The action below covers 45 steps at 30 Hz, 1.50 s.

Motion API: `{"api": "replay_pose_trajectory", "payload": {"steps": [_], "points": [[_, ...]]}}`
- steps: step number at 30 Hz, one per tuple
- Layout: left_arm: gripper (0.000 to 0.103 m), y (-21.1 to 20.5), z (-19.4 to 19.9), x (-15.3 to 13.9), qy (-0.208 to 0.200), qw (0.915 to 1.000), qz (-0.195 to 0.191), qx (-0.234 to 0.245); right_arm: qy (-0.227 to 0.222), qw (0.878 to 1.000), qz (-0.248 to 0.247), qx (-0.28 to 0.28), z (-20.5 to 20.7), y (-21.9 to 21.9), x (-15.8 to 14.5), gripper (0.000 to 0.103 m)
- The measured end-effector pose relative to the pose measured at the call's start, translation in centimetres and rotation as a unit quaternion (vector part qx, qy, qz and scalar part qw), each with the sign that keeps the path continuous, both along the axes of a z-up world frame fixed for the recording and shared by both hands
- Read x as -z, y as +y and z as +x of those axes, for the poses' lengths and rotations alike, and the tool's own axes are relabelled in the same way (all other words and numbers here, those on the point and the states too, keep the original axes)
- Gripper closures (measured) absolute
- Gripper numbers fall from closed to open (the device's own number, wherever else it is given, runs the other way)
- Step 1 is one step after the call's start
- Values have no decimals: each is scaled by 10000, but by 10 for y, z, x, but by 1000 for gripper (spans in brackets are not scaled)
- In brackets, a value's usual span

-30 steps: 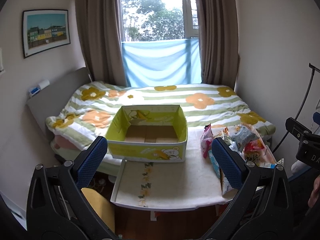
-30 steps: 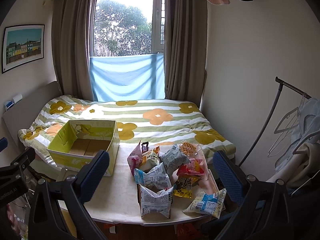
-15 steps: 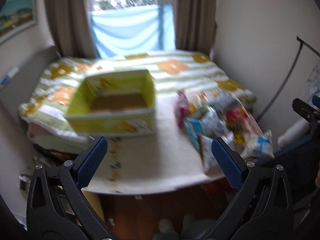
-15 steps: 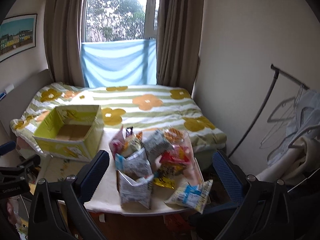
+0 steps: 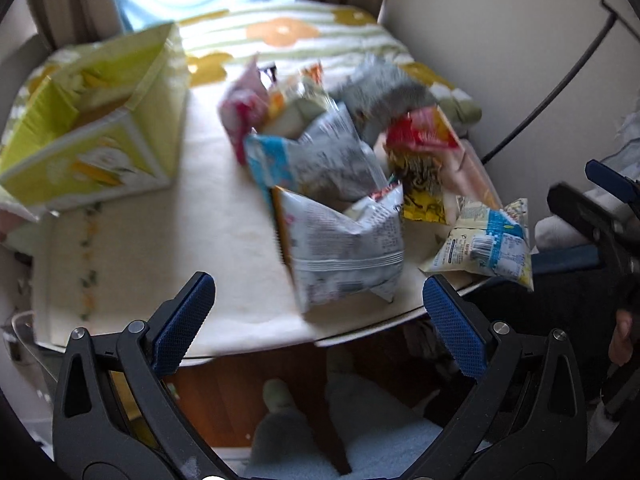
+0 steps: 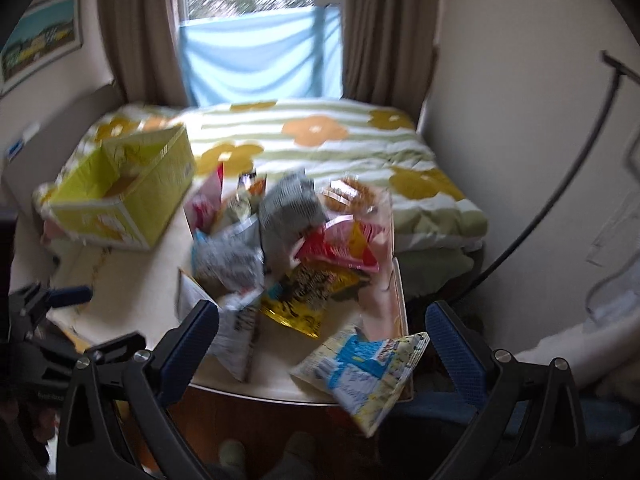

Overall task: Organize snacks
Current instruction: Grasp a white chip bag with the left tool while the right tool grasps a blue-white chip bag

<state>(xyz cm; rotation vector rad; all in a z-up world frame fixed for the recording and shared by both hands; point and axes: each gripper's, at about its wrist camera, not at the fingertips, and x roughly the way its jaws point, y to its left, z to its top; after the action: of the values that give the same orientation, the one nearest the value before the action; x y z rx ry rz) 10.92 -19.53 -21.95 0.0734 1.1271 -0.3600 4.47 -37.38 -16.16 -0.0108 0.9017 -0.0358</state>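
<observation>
Your left gripper point(image 5: 318, 307) was spread wide, its blue pads holding nothing and touching nothing, poised just off the near edge of the bench point(image 5: 160, 240). Your right gripper point(image 6: 322, 338) was equally wide apart and empty, hanging over the near right corner of the bench.

Between your left gripper's fingers stood a white and grey printed bag point(image 5: 344, 248), roughly upright, its crimped top edge pointing away from you and its long axis running across the bench. Just to its right lay a blue and yellow packet point(image 5: 484, 242), flat, overhanging the bench edge, its long axis pointing toward the right. In the right view that same packet sat between your right gripper's fingers, tilted off the corner.

Behind these sat the rest of the snack pile point(image 6: 288, 236): a second grey and blue bag, a red and yellow packet, a yellow and black packet, a pink bag and a grey bag toward the back. Motion blur made an exact count impossible; about eight or nine packets showed.

One yellow-green cardboard box point(image 5: 88, 128) stood open-topped on the far left of the bench, well apart from the pile, against the bed point(image 6: 320, 140).
</observation>
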Motion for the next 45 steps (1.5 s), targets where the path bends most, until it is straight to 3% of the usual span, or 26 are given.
{"api": "replay_pose_trajectory", "payload": {"steps": [1, 10, 15, 26, 33, 39, 45], "points": [[0, -5, 4, 5, 73, 10000, 26, -27, 226, 9995, -43, -223, 9, -12, 18, 0], [0, -50, 28, 62, 577, 9967, 449, -362, 1051, 9893, -228, -986, 28, -36, 74, 0], [0, -56, 33, 83, 730, 9934, 674, -578, 1461, 9727, -494, -1731, 29, -32, 98, 0], [0, -58, 37, 107, 710, 9911, 781, -807, 1837, 9479, -889, -2446, 36, -18, 128, 0], [24, -51, 36, 115, 686, 9909, 689, -931, 1983, 9400, -914, -2621, 40, -20, 141, 0], [31, -45, 34, 118, 638, 9913, 696, -912, 2111, 9388, -868, -2581, 46, -24, 152, 1], [32, -56, 28, 110, 630, 9920, 699, -846, 2284, 9433, -398, -2377, 57, -35, 159, 23]]}}
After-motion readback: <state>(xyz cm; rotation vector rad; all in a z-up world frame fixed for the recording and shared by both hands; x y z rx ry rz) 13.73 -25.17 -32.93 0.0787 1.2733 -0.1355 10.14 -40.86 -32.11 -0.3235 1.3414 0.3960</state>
